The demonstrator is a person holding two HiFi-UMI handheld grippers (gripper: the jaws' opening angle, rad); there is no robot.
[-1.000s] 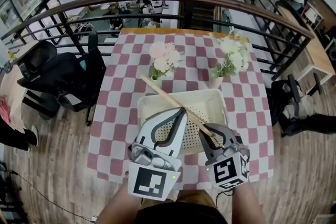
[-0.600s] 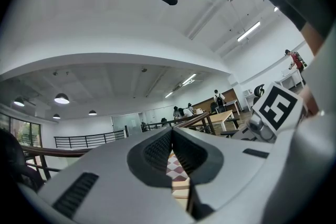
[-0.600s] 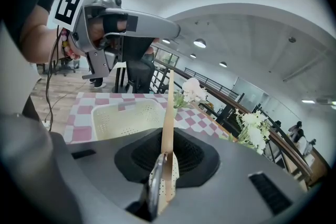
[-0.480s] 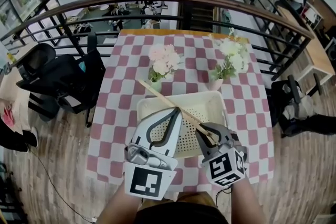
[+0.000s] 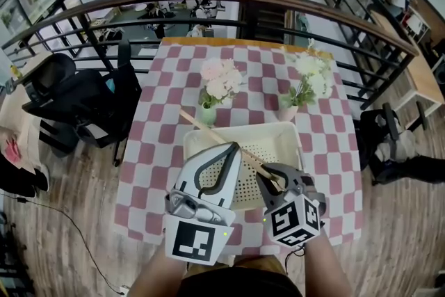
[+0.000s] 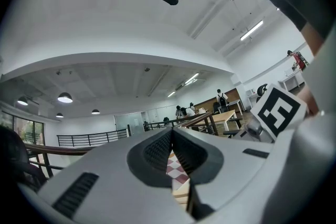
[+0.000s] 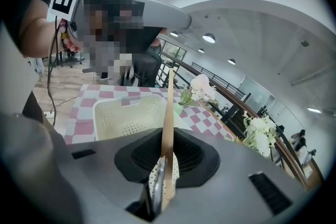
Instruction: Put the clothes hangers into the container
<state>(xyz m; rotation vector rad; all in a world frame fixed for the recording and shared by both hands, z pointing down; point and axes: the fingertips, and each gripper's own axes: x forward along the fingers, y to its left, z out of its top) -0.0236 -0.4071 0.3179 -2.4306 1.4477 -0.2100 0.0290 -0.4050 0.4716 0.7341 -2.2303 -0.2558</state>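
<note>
We see the right tongs (image 5: 268,174) clamped on one end of a wooden clothes hanger (image 5: 201,125). Their own view shows the wooden bar pinched upright between the jaws. From the grip, the hanger runs toward 10 o'clock across the white perforated container (image 5: 274,149). Its free end reaches past the container's far left corner and hangs over the checked cloth of the bench (image 5: 327,129). We cannot tell whether the bar touches the rim there.

The left tongs (image 5: 233,148) sit at 9 o'clock of the right ones, just beside them and above the container's near left part. Their jaws meet at the tips and nothing is between them.

Two vases stand on the bench at 12 o'clock of the container: pink flowers (image 5: 219,83) to the left and white flowers (image 5: 306,76) to the right.
</note>
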